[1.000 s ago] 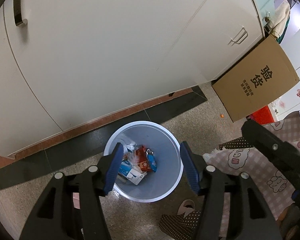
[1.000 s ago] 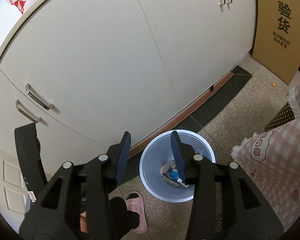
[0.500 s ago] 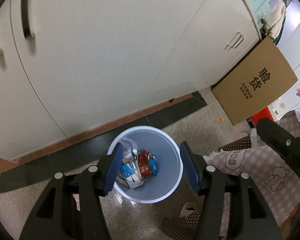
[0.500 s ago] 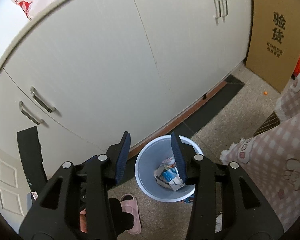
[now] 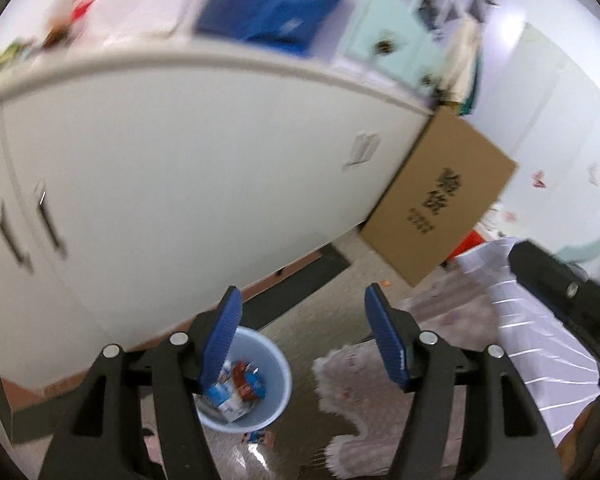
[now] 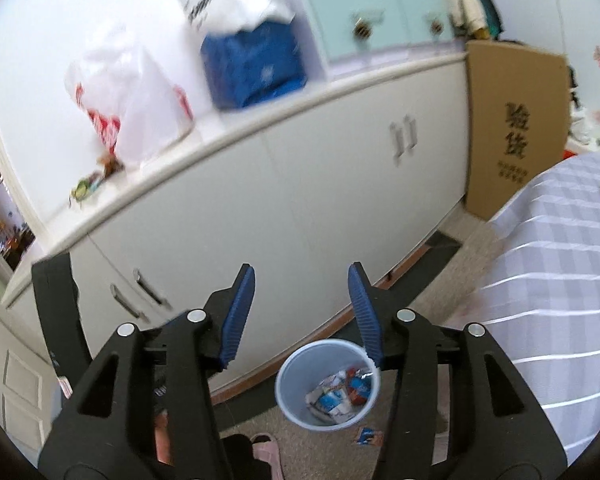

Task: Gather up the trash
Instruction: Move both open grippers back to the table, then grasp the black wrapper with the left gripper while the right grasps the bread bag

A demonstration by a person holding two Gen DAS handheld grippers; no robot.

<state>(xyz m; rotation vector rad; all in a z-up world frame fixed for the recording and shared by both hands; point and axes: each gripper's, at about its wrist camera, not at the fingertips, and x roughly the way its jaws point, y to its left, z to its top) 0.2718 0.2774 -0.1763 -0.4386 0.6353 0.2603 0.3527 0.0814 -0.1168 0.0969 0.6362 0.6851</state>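
A pale blue bin [image 5: 274,384] [image 6: 300,368] stands on the floor by the white cabinet, holding cartons and wrappers [image 5: 236,390] [image 6: 340,396]. One small wrapper [image 5: 260,436] [image 6: 368,436] lies on the floor beside the bin. My left gripper [image 5: 302,312] hangs high above the bin, its jaws opening, with nothing between them. My right gripper [image 6: 302,288] is also high up, jaws opening and empty. The left gripper's body [image 6: 56,308] shows at the left of the right wrist view, and the right gripper's body [image 5: 560,292] at the right of the left wrist view.
The white cabinet [image 5: 180,168] [image 6: 300,200] carries plastic bags [image 6: 128,112] and a blue bag [image 5: 268,12] [image 6: 252,68] on top. A cardboard sheet [image 5: 440,208] [image 6: 512,128] leans on its end. A striped bed cover [image 6: 560,280] fills the right. A pink slipper [image 6: 266,454] lies near the bin.
Both grippers have risen well above the bin, so the cabinet top has come into view. Both pairs of jaws stand wider than before. The bin looks smaller and lower in both views.
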